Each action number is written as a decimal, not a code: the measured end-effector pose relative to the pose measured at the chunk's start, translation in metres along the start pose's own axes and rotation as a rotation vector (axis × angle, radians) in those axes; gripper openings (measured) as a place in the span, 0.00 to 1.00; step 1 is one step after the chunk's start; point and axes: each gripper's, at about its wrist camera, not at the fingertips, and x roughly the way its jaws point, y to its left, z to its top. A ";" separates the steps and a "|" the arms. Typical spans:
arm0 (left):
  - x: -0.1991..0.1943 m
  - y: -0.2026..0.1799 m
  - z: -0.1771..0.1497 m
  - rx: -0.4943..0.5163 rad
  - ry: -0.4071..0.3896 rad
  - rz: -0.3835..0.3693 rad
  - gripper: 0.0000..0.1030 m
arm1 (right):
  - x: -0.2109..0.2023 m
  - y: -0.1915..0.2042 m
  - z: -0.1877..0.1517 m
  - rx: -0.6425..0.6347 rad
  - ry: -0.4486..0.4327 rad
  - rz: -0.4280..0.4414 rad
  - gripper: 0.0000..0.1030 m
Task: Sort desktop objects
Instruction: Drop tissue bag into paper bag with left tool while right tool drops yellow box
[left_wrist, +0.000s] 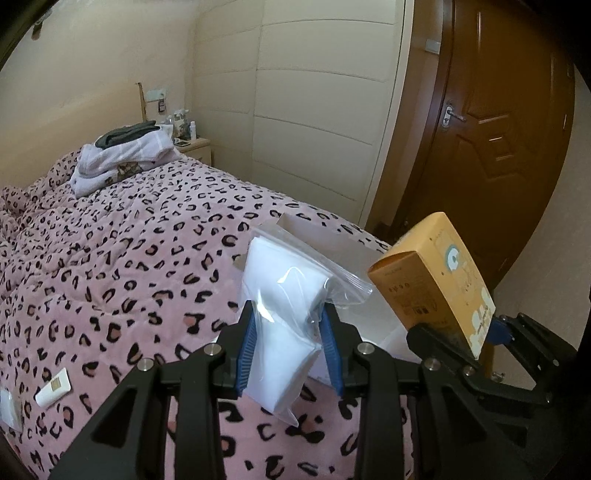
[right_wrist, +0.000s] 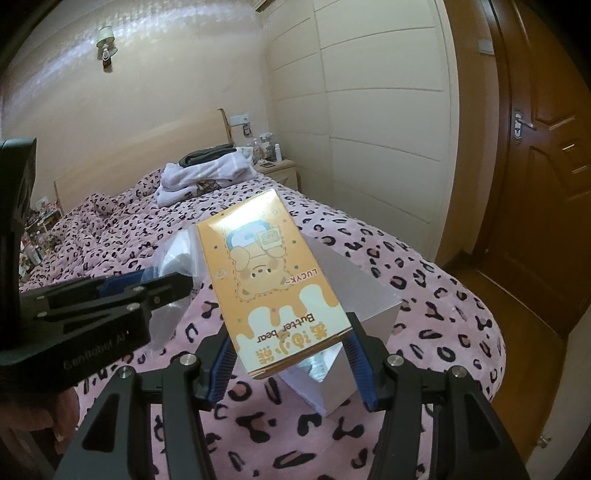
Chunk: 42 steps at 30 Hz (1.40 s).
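My left gripper (left_wrist: 288, 325) is shut on a clear zip bag (left_wrist: 291, 291) with white contents and holds it above the pink leopard-print bed. My right gripper (right_wrist: 290, 339) is shut on an orange "Butter bear" box (right_wrist: 269, 273), held tilted above an open white box (right_wrist: 365, 310) on the bed. The orange box (left_wrist: 432, 280) and the right gripper also show at the right of the left wrist view, beside the white box (left_wrist: 354, 258). The left gripper and bag (right_wrist: 173, 258) show at the left of the right wrist view.
A small white tube (left_wrist: 53, 387) and a flat packet (left_wrist: 9, 410) lie on the bed at the near left. Folded clothes (left_wrist: 122, 155) sit at the far end. A nightstand (left_wrist: 194, 146), wardrobe and brown door (left_wrist: 498, 147) stand beyond.
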 end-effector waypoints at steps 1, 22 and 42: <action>0.002 -0.001 0.004 0.004 -0.002 0.001 0.33 | 0.001 -0.002 0.002 0.001 -0.002 -0.004 0.54; 0.078 0.005 0.063 -0.079 0.092 -0.114 0.33 | 0.048 -0.031 0.026 0.030 0.034 -0.041 0.54; 0.116 0.000 0.048 -0.109 0.147 -0.136 0.33 | 0.090 -0.016 0.011 -0.062 0.110 -0.077 0.51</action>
